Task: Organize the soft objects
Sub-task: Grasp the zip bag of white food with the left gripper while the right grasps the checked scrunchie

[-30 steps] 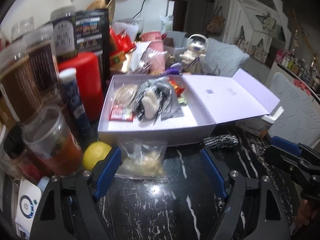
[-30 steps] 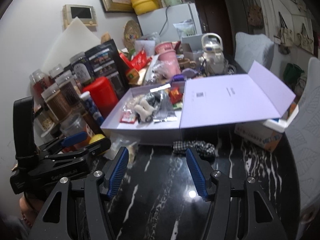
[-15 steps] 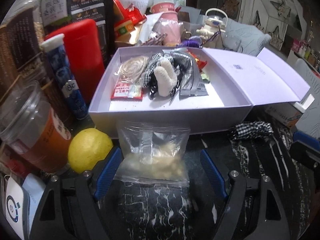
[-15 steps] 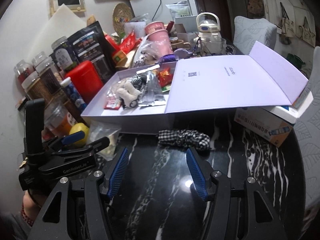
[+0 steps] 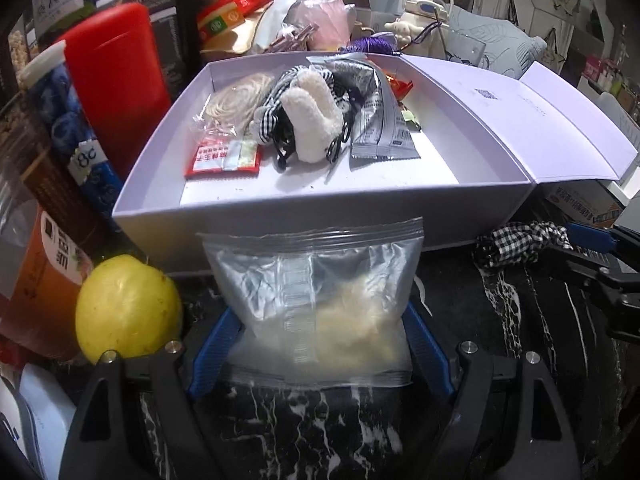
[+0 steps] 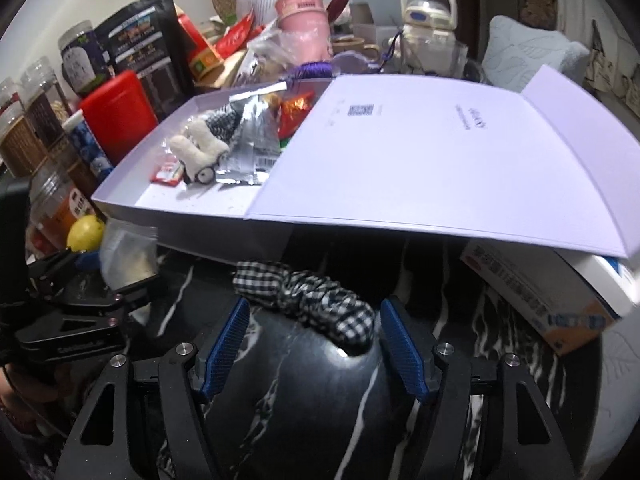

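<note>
I have the checked scrunchie (image 6: 304,300) lying on the black marble counter (image 6: 304,408) just in front of the lavender box (image 5: 320,216), under the edge of its open lid (image 6: 440,160). My right claw (image 6: 314,344) has it between the blue pads; the jaws are opening and neither pad presses on it. The zip bag (image 5: 316,308) with something pale inside leans against the front wall of the box, between the pads of my left claw (image 5: 320,344), whose jaws stand apart; the bag's lower corners hide the pad tips, so I cannot tell if they touch. Inside the box I see a white plush toy (image 5: 312,120), packets and cords, partly covering each other. A lemon (image 5: 128,308) sits left of the bag.
</note>
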A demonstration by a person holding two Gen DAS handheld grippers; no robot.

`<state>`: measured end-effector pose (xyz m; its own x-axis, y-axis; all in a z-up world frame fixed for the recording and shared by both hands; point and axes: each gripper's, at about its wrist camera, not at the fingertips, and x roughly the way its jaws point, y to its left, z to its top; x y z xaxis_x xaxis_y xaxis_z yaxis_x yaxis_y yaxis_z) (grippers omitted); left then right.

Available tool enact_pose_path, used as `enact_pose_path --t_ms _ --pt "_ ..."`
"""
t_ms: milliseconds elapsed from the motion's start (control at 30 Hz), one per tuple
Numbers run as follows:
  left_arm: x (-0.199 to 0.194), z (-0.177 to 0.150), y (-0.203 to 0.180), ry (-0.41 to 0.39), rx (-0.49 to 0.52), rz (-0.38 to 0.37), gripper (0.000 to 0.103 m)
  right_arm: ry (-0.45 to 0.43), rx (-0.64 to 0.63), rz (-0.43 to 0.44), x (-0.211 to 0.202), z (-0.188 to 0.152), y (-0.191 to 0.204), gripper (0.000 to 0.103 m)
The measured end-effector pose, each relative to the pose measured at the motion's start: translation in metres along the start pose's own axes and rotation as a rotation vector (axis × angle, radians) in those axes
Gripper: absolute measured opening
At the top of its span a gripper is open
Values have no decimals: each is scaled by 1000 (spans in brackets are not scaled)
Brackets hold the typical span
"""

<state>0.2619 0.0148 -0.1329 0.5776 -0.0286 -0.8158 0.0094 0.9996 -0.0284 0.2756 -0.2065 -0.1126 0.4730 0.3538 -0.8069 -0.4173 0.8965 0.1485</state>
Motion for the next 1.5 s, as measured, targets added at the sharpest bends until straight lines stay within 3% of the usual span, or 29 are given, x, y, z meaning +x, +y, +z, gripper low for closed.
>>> enact_pose_path --t_ms 100,233,267,400,667,967,1267,1500 --pt "0 1 -2 -7 12 9 81 14 0 30 7 2 -3 67" --pt "-2 1 -1 -23 -7 -22 80 21 -2 47 9 0 -2 37" --pt "-2 1 -1 -24 -5 -32 74 19 -2 45 7 -1 -2 34" --pt "-7 -3 -6 -36 21 -37 70 1 11 46 -1 -9 1 24" --pt "-29 -18 -16 -34 45 -83 70 -35 57 37 -24 -33 15 19" --pt "-63 -61 -27 9 75 -154 70 -52 85 -15 -56 -74 32 19" --pt "-73 -93 -25 79 89 -173 70 -28 120 -32 -83 -120 49 19" --pt "-77 -100 -24 71 107 -164 70 -6 114 -16 -93 -139 68 21"
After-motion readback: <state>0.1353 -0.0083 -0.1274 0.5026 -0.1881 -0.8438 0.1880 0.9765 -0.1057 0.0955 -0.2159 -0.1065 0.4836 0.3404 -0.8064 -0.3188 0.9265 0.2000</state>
